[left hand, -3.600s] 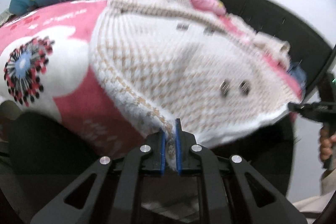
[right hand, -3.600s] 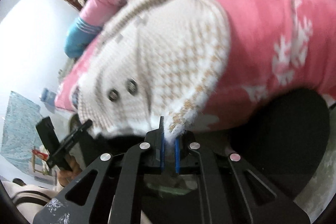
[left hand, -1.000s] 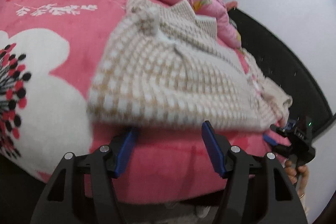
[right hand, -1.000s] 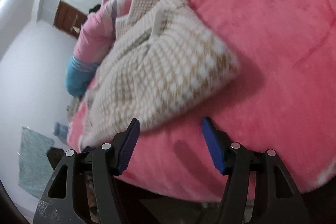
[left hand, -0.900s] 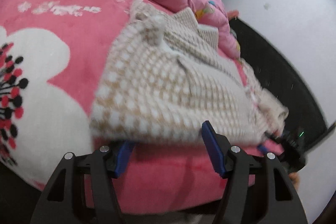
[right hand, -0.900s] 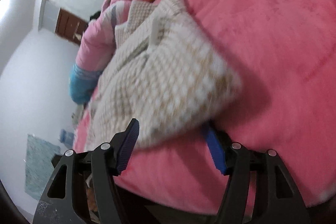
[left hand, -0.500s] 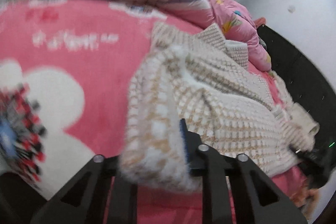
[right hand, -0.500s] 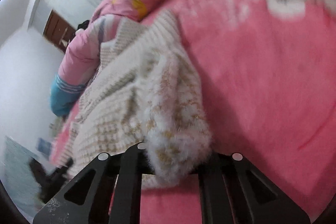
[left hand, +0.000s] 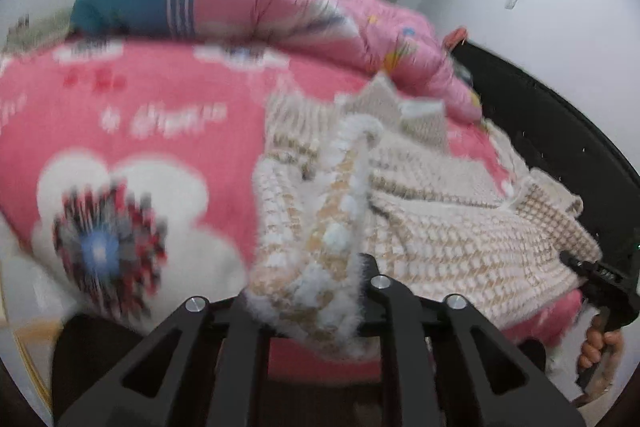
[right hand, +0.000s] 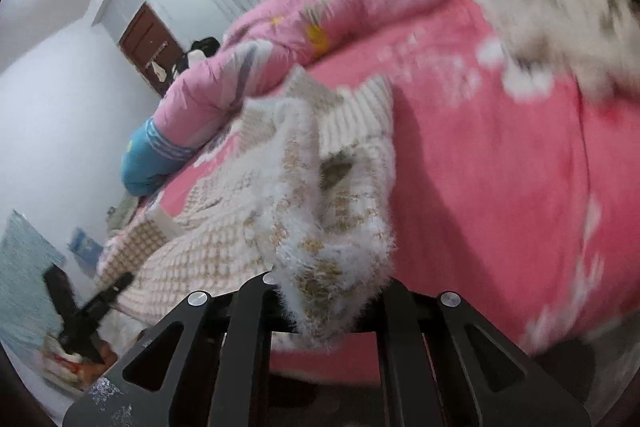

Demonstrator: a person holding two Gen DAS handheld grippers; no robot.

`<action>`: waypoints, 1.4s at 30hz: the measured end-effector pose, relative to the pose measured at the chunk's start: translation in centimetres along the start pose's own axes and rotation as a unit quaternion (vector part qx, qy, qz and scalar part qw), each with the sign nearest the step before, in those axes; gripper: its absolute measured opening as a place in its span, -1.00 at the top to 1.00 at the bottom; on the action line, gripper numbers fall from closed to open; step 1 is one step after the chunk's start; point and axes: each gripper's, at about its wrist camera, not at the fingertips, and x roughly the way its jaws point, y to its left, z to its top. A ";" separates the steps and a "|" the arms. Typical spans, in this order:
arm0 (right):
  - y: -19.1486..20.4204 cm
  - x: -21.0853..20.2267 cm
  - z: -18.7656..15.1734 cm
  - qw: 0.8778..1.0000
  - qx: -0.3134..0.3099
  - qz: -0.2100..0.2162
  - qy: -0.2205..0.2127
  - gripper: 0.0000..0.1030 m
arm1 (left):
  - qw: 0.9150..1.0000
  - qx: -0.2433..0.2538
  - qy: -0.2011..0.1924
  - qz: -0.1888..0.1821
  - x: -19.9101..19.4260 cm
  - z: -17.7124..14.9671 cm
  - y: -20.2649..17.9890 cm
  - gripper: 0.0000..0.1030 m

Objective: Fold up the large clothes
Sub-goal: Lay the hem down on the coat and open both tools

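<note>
1. The bed point(left hand: 132, 131) lies ahead of both hand-held grippers, covered by a pink flowered blanket point(right hand: 500, 187).
2. A rolled pink quilt point(left hand: 304, 23) with a blue end sits at the far side of the bed, beyond the grippers.
3. The cream-and-tan knitted sweater point(left hand: 460, 235) lies on the blanket, stretched between the two grippers, its near edge lifted and bunched at each.
4. The left hand-held gripper point(left hand: 312, 291) pinches a fluffy fold of the sweater; its jaws are easing apart slightly with the knit between them.
5. The right hand-held gripper point(right hand: 332, 295) likewise clamps a fuzzy corner of the sweater, jaws loosening a little around the fabric.
6. In the left wrist view, the person's hand point(left hand: 596, 343) shows to the right, beneath the other gripper.
</note>
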 end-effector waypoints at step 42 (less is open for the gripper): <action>6.1 12.3 -0.1 0.970 -0.157 -0.102 0.154 -0.85 | 0.994 0.085 0.070 -0.012 10.8 -0.3 -5.7 -0.90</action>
